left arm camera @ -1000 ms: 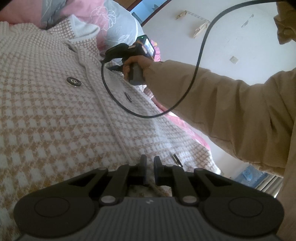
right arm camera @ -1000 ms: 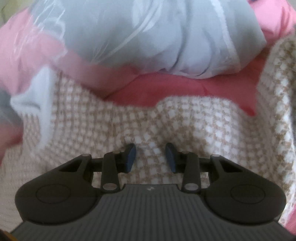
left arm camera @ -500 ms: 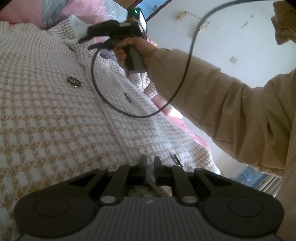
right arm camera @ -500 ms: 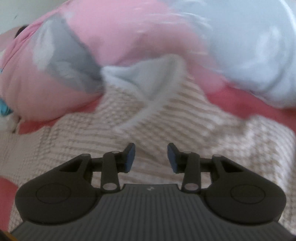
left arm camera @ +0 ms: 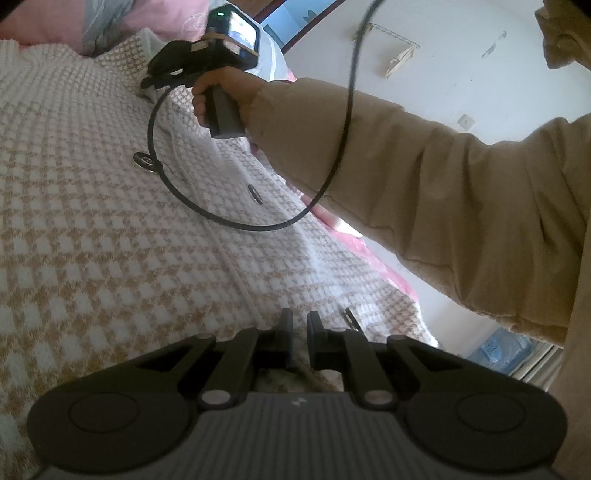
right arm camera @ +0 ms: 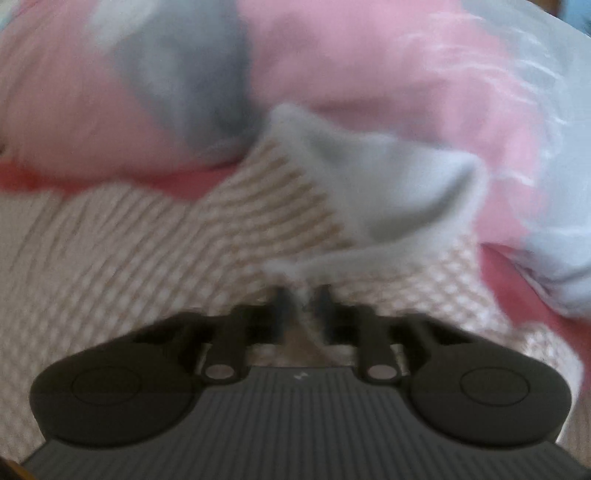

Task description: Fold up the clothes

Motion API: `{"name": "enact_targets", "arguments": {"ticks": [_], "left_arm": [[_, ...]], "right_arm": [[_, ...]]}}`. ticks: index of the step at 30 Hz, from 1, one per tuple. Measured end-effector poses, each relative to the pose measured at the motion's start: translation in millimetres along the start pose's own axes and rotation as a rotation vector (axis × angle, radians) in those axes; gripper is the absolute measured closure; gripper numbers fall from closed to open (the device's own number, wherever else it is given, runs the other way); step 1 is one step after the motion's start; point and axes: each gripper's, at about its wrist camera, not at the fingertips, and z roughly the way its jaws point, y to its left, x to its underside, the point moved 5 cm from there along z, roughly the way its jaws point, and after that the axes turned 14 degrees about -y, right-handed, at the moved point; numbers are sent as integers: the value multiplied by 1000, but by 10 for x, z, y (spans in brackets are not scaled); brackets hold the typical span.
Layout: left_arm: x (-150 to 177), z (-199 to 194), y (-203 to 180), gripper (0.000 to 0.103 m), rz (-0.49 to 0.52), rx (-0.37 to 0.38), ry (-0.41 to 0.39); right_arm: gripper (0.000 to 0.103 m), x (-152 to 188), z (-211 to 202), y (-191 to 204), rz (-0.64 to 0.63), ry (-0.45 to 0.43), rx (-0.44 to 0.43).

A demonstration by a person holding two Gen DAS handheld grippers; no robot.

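Beside pink bedding (right arm camera: 369, 74), both claws (left arm camera: 299, 332) (right arm camera: 301, 299) pinch the checked jacket (left arm camera: 110, 240), right just closed.

My left-hand camera looks low across the checked coat (left arm camera: 110, 240) towards the white wall (left arm camera: 461, 48), my right-hand one close at its collar (right arm camera: 369, 192), both sharing that coat.

I saw a white wall (left arm camera: 436, 77) filling the upper right of the left wrist view, brightly lit, with a small switch plate (left arm camera: 465, 121) on it. Pink bedding (left arm camera: 162, 14) lay along the top left; a dark door frame (left arm camera: 295, 37) slanted beside it.
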Motion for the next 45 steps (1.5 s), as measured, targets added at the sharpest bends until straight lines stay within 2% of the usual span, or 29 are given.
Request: {"name": "enact_targets", "arguments": {"ticks": [5,12,16,18,20,21,22,25,27,30,32,35,40,43,45], "left_arm": [[10,15,6,93,1,0,-1],[20,30,-4,93,3,1,-3],[19,34,0,93,0,3,-2],[19,44,-5,93,1,2,-2],[24,49,-8,93,4,0,-3],[26,52,-11,93,6,-1,-4],[26,44,-11,93,7,-2,-4],[31,43,-14,93,13,-5,-6],[35,43,-12,93,16,-7,-7],[43,38,-15,93,23,-9,-9],[47,37,-19,93,27,-11,-9],[45,42,-10,93,25,-10,-11],[37,57,7,93,20,-8,-11],[37,33,4,93,28,-9,-12],[38,26,0,93,32,-10,-14]], "right_arm": [[96,-60,1,-231,155,-38,-8],[97,-48,167,-320,332,-106,-57],[96,5,351,-336,348,-108,-48],[96,-1,400,-360,368,-83,-67],[92,-89,321,-398,378,-48,-78],[84,-133,279,-418,382,-31,-84],[82,-198,144,-450,379,-47,-88],[80,-379,-336,-542,368,-109,-127],[80,-407,-623,-568,330,-95,-137],[81,-185,-888,-438,291,21,-176],[82,27,-971,-338,272,101,-164],[84,368,-693,-330,325,173,-141],[84,346,-287,-401,455,108,-91],[84,311,-312,-562,565,91,-96],[81,288,-527,-778,652,34,-47]]}}
